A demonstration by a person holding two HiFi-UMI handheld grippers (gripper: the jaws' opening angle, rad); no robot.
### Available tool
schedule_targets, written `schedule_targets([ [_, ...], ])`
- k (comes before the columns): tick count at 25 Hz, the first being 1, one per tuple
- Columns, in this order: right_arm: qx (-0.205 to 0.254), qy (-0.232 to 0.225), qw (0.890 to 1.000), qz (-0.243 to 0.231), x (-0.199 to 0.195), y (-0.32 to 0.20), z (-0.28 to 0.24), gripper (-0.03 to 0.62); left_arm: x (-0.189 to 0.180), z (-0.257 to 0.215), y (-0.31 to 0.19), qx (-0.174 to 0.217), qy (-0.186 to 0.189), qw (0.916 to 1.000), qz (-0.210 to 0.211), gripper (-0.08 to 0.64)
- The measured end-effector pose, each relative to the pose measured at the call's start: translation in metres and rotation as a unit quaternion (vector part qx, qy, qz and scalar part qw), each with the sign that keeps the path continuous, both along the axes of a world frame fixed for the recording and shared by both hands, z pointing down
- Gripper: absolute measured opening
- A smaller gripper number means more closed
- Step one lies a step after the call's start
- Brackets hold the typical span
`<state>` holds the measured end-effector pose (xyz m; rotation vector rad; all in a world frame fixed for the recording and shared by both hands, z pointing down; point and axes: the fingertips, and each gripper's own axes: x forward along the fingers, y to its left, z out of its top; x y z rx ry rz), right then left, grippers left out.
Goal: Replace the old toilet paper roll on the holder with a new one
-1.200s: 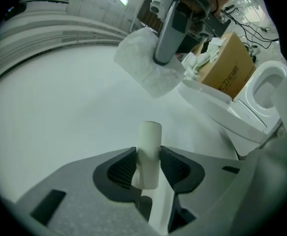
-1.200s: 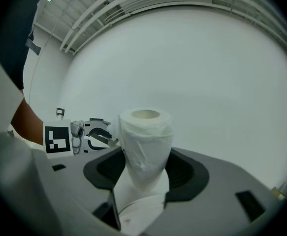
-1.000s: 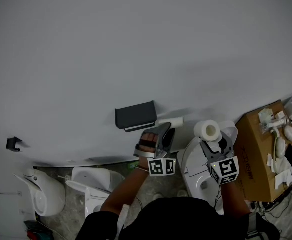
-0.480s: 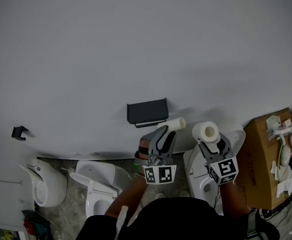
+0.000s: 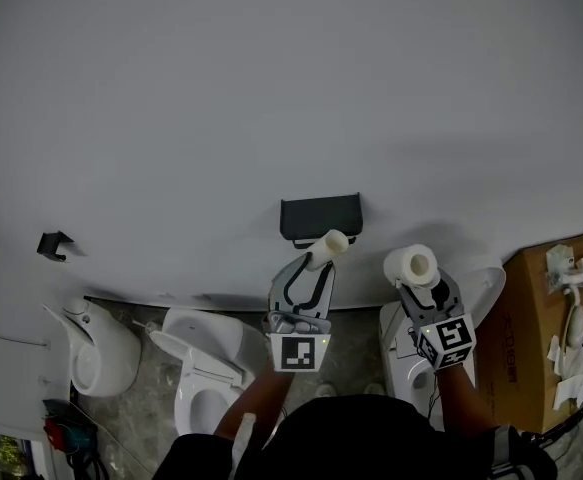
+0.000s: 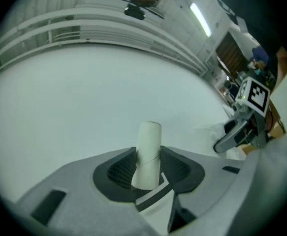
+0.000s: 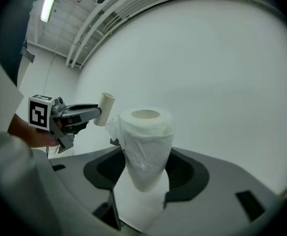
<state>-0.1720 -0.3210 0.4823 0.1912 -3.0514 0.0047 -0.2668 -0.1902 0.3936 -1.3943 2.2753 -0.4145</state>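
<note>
A black paper holder (image 5: 319, 218) hangs on the white wall. My left gripper (image 5: 320, 258) is shut on the old bare cardboard tube (image 5: 327, 247), just below the holder's right end. The left gripper view shows the tube (image 6: 148, 151) standing upright, pinched between the pads (image 6: 121, 168). To the right, my right gripper (image 5: 418, 283) is shut on a full white toilet paper roll (image 5: 411, 265). In the right gripper view the roll (image 7: 145, 141) fills the jaws, with loose paper hanging off it. The left gripper (image 7: 79, 113) and its tube (image 7: 105, 108) appear further left.
Below the wall stand a white toilet with its lid up (image 5: 206, 363), another white fixture (image 5: 91, 353) at the left, and a toilet (image 5: 403, 353) under my right arm. A cardboard box (image 5: 546, 318) with small parts is at the right. A small black bracket (image 5: 53, 243) sits on the wall.
The left gripper has rolled upright and risen with the tube, which now points up below the holder rather than lying sideways. The right gripper and its roll stay at about the same spot.
</note>
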Motion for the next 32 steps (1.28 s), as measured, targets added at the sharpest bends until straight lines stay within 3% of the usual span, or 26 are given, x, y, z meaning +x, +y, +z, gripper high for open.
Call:
schedule_targets([
  [4,-0.018,-0.004,1.0,-0.01,-0.01,0.007,0.002,0.244,-0.014,0.0,0.025,0.063,0.118,0.991,0.002,0.15],
  [10,-0.113,-0.015,0.993,-0.025,-0.029,0.005,0.016,0.244,-0.028,-0.001,0.053,0.121,0.173,0.9775,0.009,0.15],
  [13,-0.194,-0.029,0.98,-0.031,-0.036,0.0,0.023,0.244,-0.033,0.003,0.066,0.145,0.21,0.9668,0.004,0.15],
  [17,-0.292,-0.045,0.955,-0.035,-0.048,-0.002,0.032,0.244,-0.042,0.003,0.082,0.154,0.217,0.964,-0.01,0.15],
  [20,-0.357,-0.061,0.932,-0.036,-0.056,-0.006,0.037,0.244,-0.045,0.003,0.09,0.153,0.212,0.9649,-0.019,0.15],
  [22,-0.407,-0.079,0.909,-0.037,-0.061,-0.009,0.04,0.244,-0.046,0.004,0.092,0.149,0.213,0.9653,-0.023,0.15],
  [24,-0.464,-0.101,0.879,-0.04,-0.066,-0.011,0.04,0.244,-0.046,0.007,0.093,0.141,0.217,0.9656,-0.023,0.15],
  [28,-0.569,-0.142,0.809,-0.048,-0.077,-0.016,0.049,0.244,-0.045,0.007,0.095,0.136,0.219,0.9659,-0.023,0.15],
  [30,-0.592,-0.15,0.79,-0.044,-0.082,-0.018,0.054,0.244,-0.044,0.007,0.098,0.136,0.216,0.9666,-0.026,0.15],
  [32,-0.605,-0.152,0.781,-0.039,-0.087,-0.018,0.06,0.244,-0.045,0.006,0.1,0.137,0.212,0.9672,-0.027,0.15],
])
